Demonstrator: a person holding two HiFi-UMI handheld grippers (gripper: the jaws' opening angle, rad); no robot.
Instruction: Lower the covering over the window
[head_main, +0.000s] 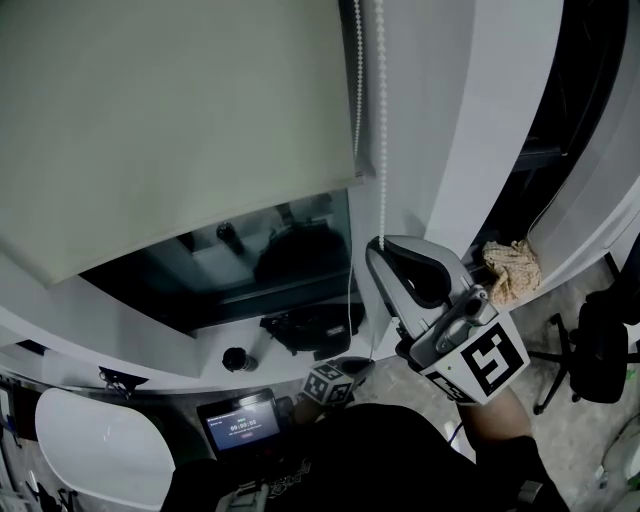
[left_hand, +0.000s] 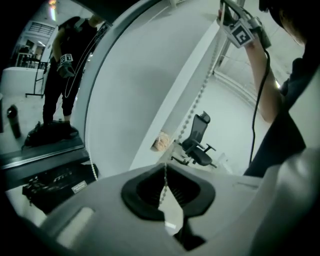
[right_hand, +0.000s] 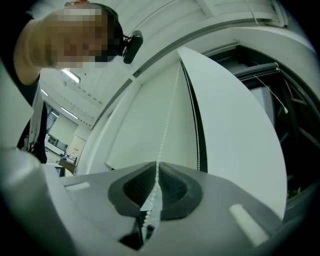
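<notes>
The blind (head_main: 170, 130) in the upper left of the frame looked like pale, matt cloth. The bead chain (head_main: 381, 120) was a string of small, smooth white beads, seemingly plastic. The window glass (head_main: 270, 260) was dark and glossy, carrying reflections. The left gripper (left_hand: 165, 167) and right gripper (right_hand: 156, 169) had smooth matt grey plastic shells, and their fingers (right_hand: 172, 189) bore black, finely ribbed, rubbery-looking pads. At right, a beige cloth (head_main: 512, 268) looked crumpled and rough.
</notes>
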